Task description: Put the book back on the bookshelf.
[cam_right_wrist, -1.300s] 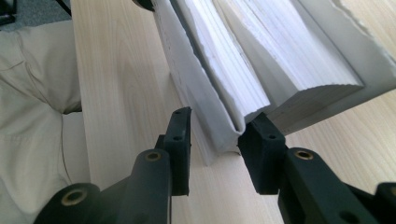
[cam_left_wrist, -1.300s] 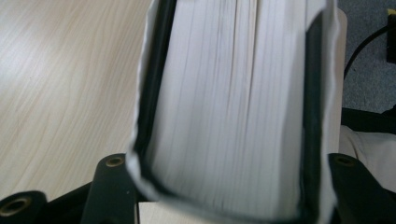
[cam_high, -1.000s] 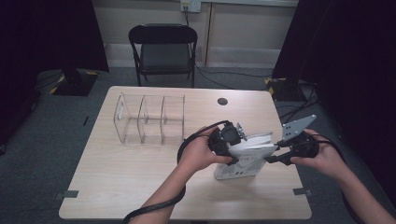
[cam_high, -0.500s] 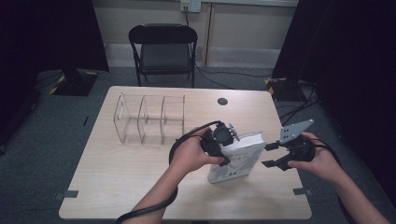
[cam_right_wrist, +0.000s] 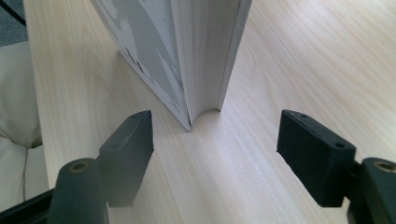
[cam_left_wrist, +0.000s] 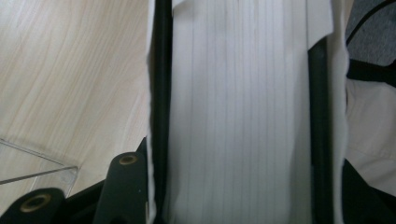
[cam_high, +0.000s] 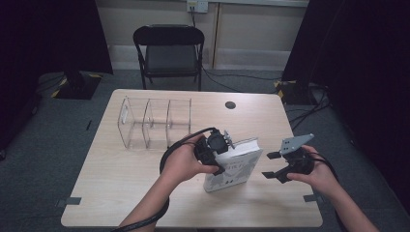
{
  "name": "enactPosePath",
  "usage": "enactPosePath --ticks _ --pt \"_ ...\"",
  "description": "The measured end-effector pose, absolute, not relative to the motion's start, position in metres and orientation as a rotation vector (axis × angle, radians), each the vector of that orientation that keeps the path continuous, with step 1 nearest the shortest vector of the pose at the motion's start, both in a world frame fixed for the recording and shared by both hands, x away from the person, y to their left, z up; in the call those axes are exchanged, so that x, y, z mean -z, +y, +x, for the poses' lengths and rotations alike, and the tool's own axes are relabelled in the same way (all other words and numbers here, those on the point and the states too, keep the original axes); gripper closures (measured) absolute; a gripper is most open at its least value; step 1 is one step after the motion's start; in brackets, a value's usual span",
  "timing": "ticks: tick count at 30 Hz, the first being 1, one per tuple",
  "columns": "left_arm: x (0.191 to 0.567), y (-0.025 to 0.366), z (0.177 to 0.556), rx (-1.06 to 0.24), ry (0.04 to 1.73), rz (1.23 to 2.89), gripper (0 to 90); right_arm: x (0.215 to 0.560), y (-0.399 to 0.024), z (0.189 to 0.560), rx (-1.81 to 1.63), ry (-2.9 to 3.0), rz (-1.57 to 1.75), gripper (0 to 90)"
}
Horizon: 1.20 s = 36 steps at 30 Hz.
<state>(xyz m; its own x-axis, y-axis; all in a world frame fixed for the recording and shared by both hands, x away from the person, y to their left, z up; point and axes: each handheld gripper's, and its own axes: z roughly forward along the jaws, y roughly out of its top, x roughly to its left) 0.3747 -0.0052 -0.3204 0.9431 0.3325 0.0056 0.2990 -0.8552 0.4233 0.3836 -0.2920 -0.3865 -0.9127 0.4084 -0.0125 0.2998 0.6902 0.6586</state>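
Observation:
A thick white book [cam_high: 237, 166] stands on its lower edge on the wooden table [cam_high: 145, 193], leaning a little. My left gripper [cam_high: 220, 145] is shut on its upper left part. In the left gripper view the page block [cam_left_wrist: 238, 116] sits between the two black jaws of the left gripper [cam_left_wrist: 240, 46]. My right gripper [cam_high: 270, 165] hovers to the right of the book, apart from it. Its jaws have just been opening and stand wide. In the right gripper view the book's corner [cam_right_wrist: 205, 56] stands just ahead of the right gripper [cam_right_wrist: 215, 140], touched by neither pad.
A clear acrylic rack [cam_high: 154, 123] with several compartments stands at the back left of the table. A round black cable hole [cam_high: 230, 105] lies near the far edge. A black folding chair [cam_high: 169, 53] stands behind the table, and cables run across the floor at the right.
The right gripper has let go of the book, opened and drawn away to the right and down. The left gripper has carried the book slightly to the left.

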Motion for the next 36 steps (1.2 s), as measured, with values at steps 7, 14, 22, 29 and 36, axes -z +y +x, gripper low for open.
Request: enactPosePath --ticks 7,14,22,29,36 --pt "0.321 -0.013 0.382 -0.082 0.446 2.668 45.1 0.411 -0.297 0.381 -1.032 2.708 0.661 21.7" --pt "0.324 -0.029 0.385 -0.044 0.439 2.708 42.2 0.433 -0.298 0.377 -1.021 2.693 0.705 19.7" --pt "0.326 -0.034 0.385 -0.1 0.443 2.738 39.1 0.459 -0.3 0.375 -1.036 2.645 0.828 17.6" --pt "0.326 -0.037 0.384 -0.108 0.443 2.768 39.4 0.477 -0.297 0.373 -1.037 2.625 0.87 16.0" --pt "0.326 -0.04 0.384 -0.097 0.461 2.825 41.6 0.491 -0.295 0.37 -1.026 2.59 0.888 15.1"
